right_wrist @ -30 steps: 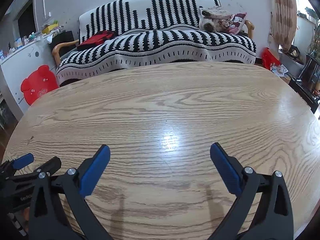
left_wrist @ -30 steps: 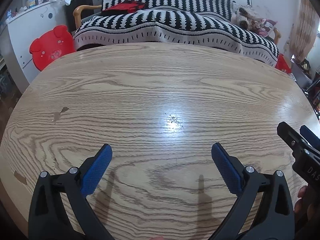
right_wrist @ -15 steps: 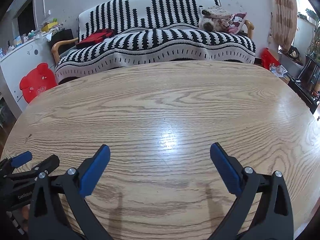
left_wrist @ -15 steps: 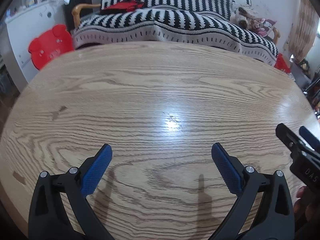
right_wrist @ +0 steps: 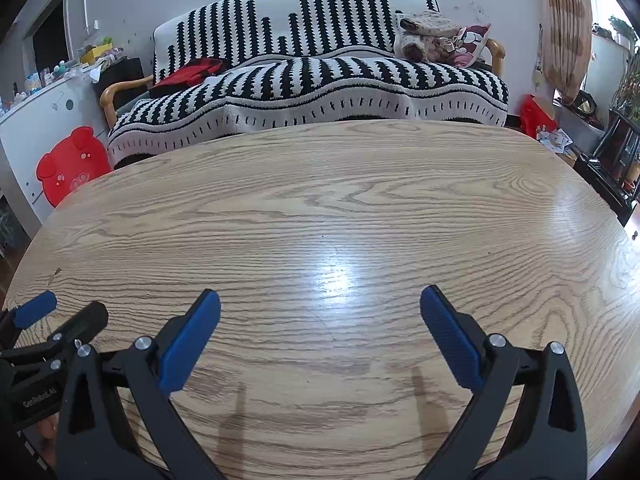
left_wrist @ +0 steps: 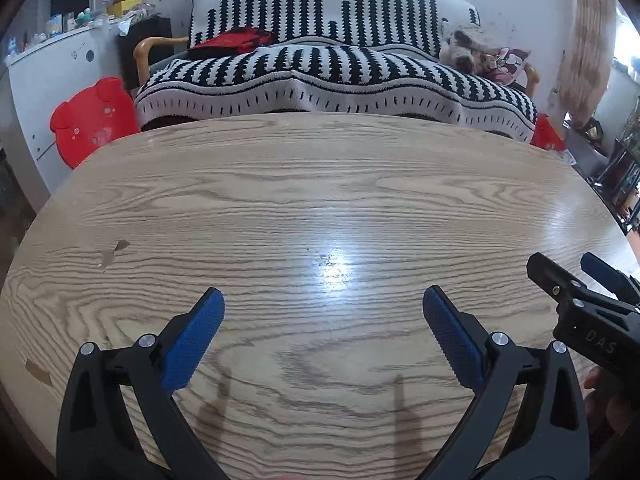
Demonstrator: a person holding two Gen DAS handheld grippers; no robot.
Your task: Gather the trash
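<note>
Both the left claw [left_wrist: 322, 312] and right claw [right_wrist: 320, 314] hover side by side over the wooden tabletop [left_wrist: 320, 200], jaws spread and empty, seemingly readied to grab, though no trash shows on it.

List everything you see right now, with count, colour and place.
table: 1, light wood, under both grippers
sofa: 1, black-and-white striped cover, behind table
red clothing: 1, on sofa, left end
cushions: a pile, beige and pink, sofa right end
pig stool: 1, red, left of sofa
curtain: 1, brown-patterned, far right
trash: none visible on table
left gripper: black, blue pads, open, empty
right gripper: same, open, empty
</note>
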